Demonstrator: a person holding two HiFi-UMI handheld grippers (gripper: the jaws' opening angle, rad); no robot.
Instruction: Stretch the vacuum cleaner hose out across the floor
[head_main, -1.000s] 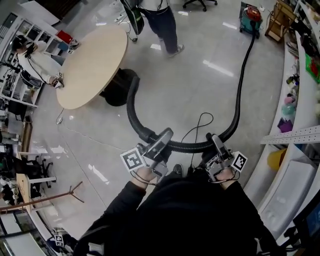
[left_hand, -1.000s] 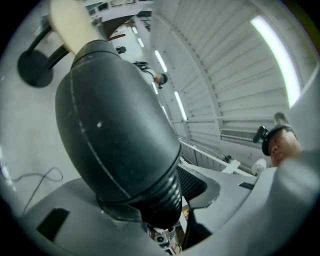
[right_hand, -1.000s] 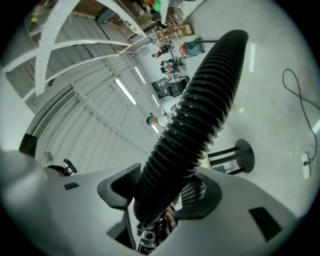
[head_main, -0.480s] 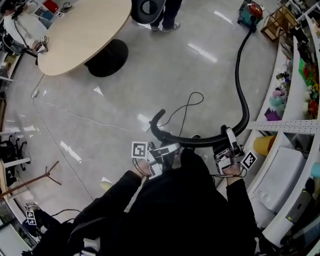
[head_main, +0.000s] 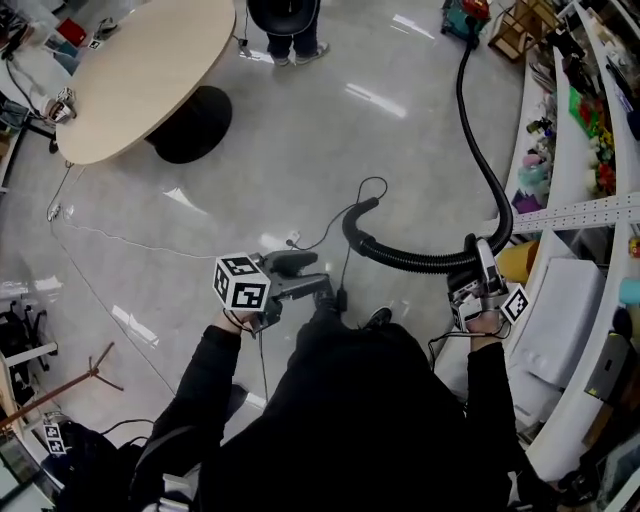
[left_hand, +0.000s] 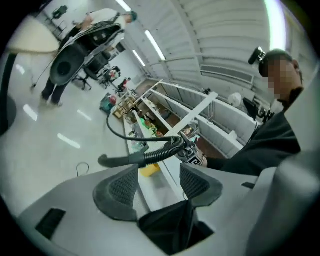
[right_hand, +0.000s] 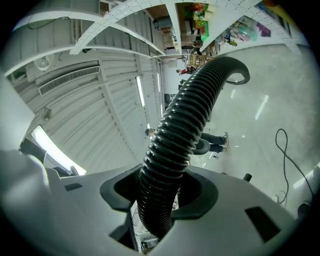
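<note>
The black ribbed vacuum hose runs from the vacuum cleaner at the top right down along the shelving, then bends left to its curved free end. My right gripper is shut on the hose at that bend; its jaws have just been closing, and in the right gripper view the hose fills the gap of the right gripper. My left gripper hangs left of the hose, apart from it. Its jaws have just been opening, and the left gripper has nothing between its pads.
A round wooden table stands at the upper left, with a person beside it. White shelving lines the right side, close to my right hand. A thin black cable loops across the floor near the hose end.
My left gripper has let go of the hose and swung away to the left. The right gripper has carried the hose rightward toward the shelving, and the free end followed.
</note>
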